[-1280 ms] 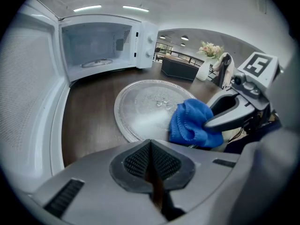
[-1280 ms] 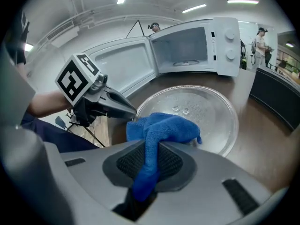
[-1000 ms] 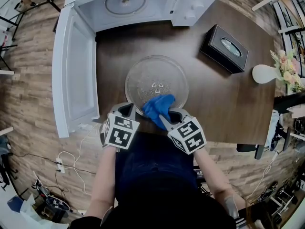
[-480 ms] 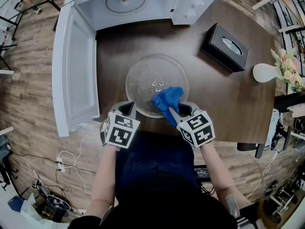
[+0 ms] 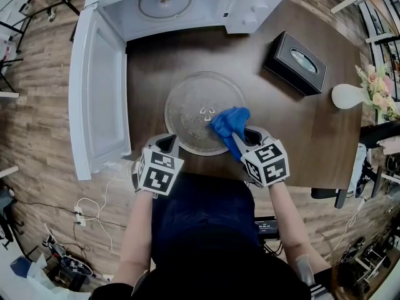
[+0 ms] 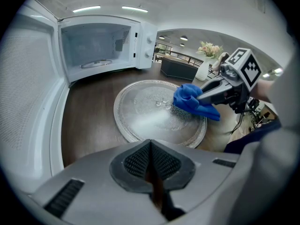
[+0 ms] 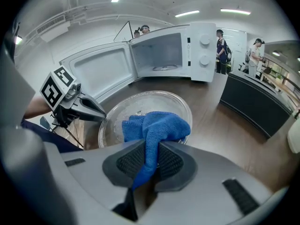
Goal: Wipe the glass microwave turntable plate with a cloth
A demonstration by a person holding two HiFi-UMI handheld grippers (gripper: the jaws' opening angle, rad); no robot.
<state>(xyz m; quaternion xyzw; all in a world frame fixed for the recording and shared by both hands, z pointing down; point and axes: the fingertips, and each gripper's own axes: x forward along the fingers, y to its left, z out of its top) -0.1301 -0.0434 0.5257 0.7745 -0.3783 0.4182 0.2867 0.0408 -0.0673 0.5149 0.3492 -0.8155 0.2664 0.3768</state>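
Head view first: the blue cloth (image 5: 229, 120) is now spread over the right-hand part of the glass turntable plate (image 5: 194, 102). A second ago it was bunched at the near rim, closer to the middle. The right gripper (image 5: 241, 137) has been carried rightward with it, so a sideways stroke along the near-right arc is apparently being made.

In the right gripper view the jaws are clamped on a fold of the cloth, and the free end is draped forward onto the glass. The grip looks solid, with plenty of fabric pinched.

The left gripper (image 5: 167, 144) hasn't been moved at all. It's parked just beside the plate's near-left rim, and in its own view the jaws are pressed together with nothing between them. Whether the rim is actually being touched can't be told.

The plate itself is lying flat on the dark table (image 5: 281, 130), in front of the open microwave (image 5: 181, 5), and it seems to have stayed put through the stroke.

For the task, this means wiping is well under way, but only the near edge looks covered so far. The far half and the centre hub are probably still to be done. Some speckled residue or droplets can be seen in the middle of the glass.
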